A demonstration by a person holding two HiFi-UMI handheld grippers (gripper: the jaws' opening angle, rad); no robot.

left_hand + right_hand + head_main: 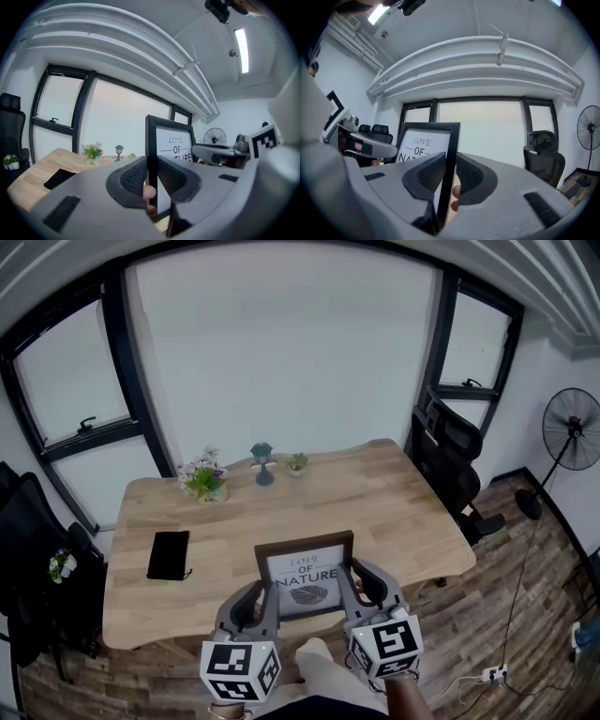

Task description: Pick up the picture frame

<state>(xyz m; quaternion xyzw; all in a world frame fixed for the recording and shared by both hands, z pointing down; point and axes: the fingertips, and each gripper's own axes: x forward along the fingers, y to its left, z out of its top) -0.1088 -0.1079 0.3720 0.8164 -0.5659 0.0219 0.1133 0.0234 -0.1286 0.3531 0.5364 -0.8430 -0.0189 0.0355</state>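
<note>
Lying on the left of the tabletop (394,512) is a black pouch (168,555); along the far edge stand a flower pot (203,480), a small lantern (262,463) and a tiny plant (297,463). At the near edge, the left tool (266,594) is clamped on the left side bar of the picture frame (307,579). The frame is held upright with its print facing the person. The right tool (349,589) grips its right side bar. A black office chair (450,446) stands at the right.
</note>
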